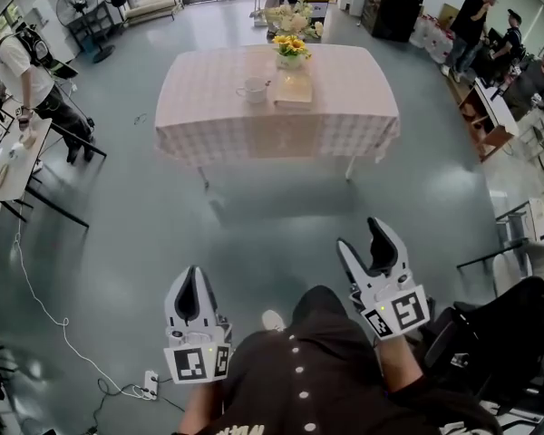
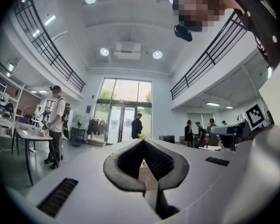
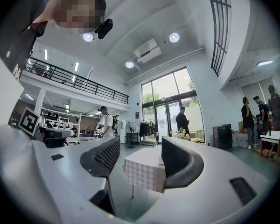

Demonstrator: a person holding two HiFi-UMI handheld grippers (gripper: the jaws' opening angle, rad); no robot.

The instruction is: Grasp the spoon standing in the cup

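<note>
At lower left of the head view, my left gripper (image 1: pixel 196 270) has its two jaws pressed together with nothing between them. The left gripper view confirms this, its dark pads (image 2: pixel 126 164) meeting at their tips. At lower right, my right gripper (image 1: pixel 363 234) is released, its jaws spread wide and empty. In the right gripper view its ribbed pads (image 3: pixel 105 155) stand well apart and frame only the distant table (image 3: pixel 140 174). Both grippers point up the frame, each carrying a marker cube (image 1: pixel 199 362) just above my dark buttoned top (image 1: pixel 326 379). Grey-green floor (image 1: pixel 254 216) separates both grippers from the table, which stands at upper centre under a pale checked cloth (image 1: pixel 344 107). The white cup (image 1: pixel 252 90) sits on the cloth left of centre, well apart from either gripper; the spoon cannot be made out at this range. Just right of the cup lies a flat tan object (image 1: pixel 293 89), and beyond that, higher in the frame, a vase of yellow and white flowers (image 1: pixel 291 48). A person (image 1: pixel 27 71) stands beside a side table at upper left, and several more people (image 1: pixel 471 16) stand at upper right.
</note>
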